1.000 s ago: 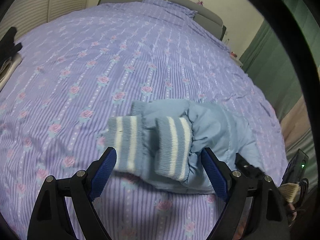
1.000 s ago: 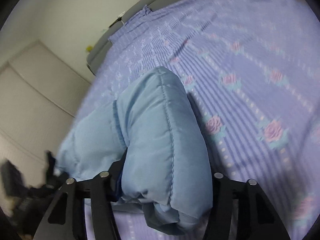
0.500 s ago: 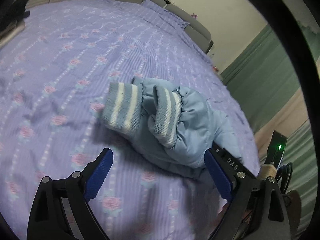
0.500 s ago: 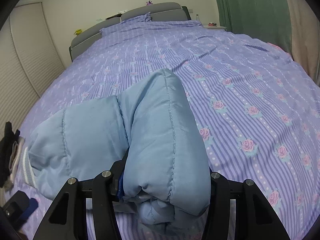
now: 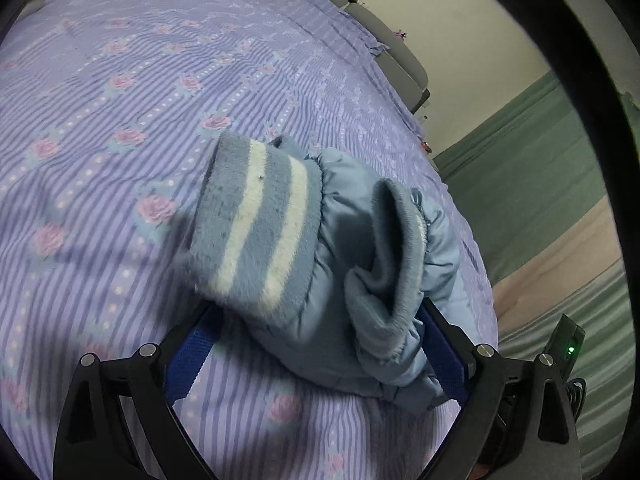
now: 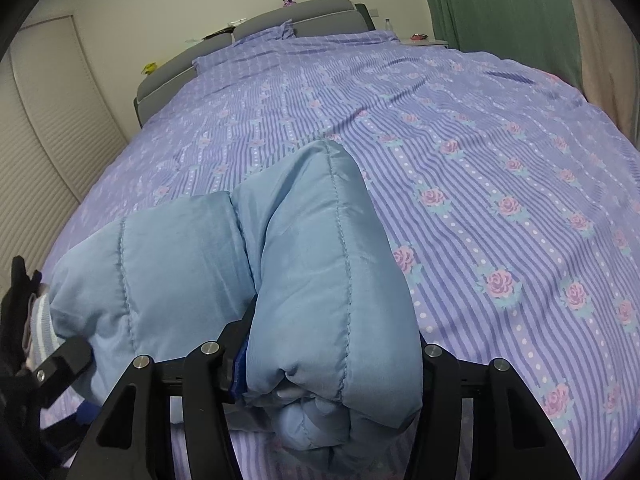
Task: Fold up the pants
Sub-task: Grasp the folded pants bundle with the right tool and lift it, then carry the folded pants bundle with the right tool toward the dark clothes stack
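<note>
The padded blue pants lie bundled on the bed — largely folded — right gripper clamping the fold, left gripper fingers opening wide around the striped cuffs, unpressed.

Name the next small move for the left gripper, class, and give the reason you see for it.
Probably close the left gripper on the striped cuffs. Its jaws are opening, and the cuff end of the padded blue pants lies between the blue pads without being pinched, on the bedspread. The right gripper already clamps the folded end, so the fold seems to need that second grip.
</note>
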### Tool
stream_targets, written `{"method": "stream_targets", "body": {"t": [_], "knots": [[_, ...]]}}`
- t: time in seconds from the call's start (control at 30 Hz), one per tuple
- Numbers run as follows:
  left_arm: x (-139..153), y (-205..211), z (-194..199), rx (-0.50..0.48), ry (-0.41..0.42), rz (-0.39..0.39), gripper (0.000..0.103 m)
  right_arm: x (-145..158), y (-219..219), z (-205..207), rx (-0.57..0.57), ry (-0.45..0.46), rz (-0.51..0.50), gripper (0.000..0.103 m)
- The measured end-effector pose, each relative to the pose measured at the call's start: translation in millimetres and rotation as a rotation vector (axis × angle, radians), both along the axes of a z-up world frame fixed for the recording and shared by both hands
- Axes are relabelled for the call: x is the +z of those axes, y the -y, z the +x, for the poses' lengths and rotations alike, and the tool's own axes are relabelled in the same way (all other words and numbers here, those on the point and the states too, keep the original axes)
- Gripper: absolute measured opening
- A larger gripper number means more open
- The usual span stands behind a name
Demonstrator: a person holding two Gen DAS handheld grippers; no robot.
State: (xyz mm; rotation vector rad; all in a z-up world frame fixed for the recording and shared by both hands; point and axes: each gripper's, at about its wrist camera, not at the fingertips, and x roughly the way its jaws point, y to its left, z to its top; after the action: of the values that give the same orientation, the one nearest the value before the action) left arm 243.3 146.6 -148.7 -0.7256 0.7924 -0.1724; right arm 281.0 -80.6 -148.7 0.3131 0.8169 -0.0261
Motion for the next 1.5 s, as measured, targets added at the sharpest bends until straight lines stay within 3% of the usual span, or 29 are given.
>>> {"method": "stream_targets", "body": {"t": [0.17,0.43,0.5,0.63,0.77,0.87,1.03,1.3,1.5], "knots": [[-5.5,0.1,20.9,-0.021,-0.003,-0.031,0.102,-1.9,1.0,3.9,-0.005,0.002,-0.007,0.055],[-16.2,-4.1,55.3,-0.024,0.002,-0.113,0.102,-5.7,6.5,7.8,-0.010,0.007,0.032,0.057],[-18.1,-3.1,61.4,-0.021,0.001,-0.128,0.097,-6.5,7.8,8.2,-0.013,0.009,0.039,0.058],[-20.2,-5.9,70.6,-0.020,-0.015,-0.139,0.075,-6.4,7.6,9.4,-0.016,0.011,0.046,0.058],[-10.5,-4.7,68.1,-0.038,-0.014,-0.063,0.060,-2.9,4.4,9.2,-0.009,0.014,0.030,0.058],[5.3,6.6,61.3,-0.067,0.004,0.043,0.056,2.5,1.8,5.2,-0.001,0.017,0.013,0.057],[25.4,15.7,48.7,-0.104,0.031,0.136,0.054,18.9,-0.5,-13.4,0.015,0.049,-0.005,0.053],[53.5,10.0,3.9,-0.104,0.090,0.171,0.054,60.1,-6.5,-59.9,0.043,0.144,-0.027,0.052],[92.3,4.8,-40.3,-0.094,0.170,0.210,0.054,97.9,-12.1,-96.6,0.065,0.238,-0.034,0.052]]}}
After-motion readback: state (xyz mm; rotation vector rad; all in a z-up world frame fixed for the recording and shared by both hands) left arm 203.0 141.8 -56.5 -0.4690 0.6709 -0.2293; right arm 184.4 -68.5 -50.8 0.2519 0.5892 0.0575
